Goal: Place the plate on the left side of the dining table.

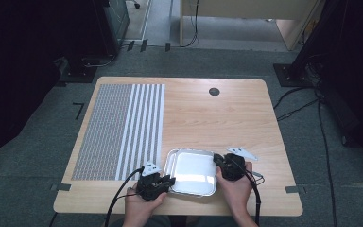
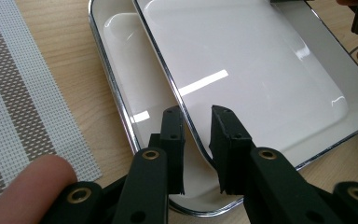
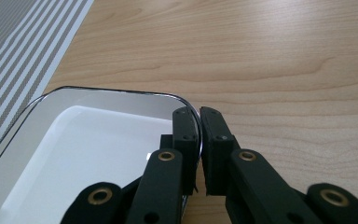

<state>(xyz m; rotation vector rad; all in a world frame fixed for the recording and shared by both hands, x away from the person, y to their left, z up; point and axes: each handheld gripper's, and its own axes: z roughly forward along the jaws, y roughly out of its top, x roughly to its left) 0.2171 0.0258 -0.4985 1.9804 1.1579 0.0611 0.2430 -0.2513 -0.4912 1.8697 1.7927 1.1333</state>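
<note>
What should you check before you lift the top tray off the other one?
1. Right gripper clamped on the top tray rim: ok, jaws pinch the edge.
2. Left gripper gripping the top tray's rim: not ok, the rim sits between the jaws but a gap shows.
3. Bottom tray free of both grippers: cannot tell, the left jaws reach over its floor.
4. Trays empty, nothing to spill: ok.
5. Placemat clear of the trays: ok, it lies beside them.
6. Table has bare space to set the tray down: ok.

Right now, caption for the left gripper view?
Left gripper straddling the upper tray's rim, a second tray nested underneath.
</note>
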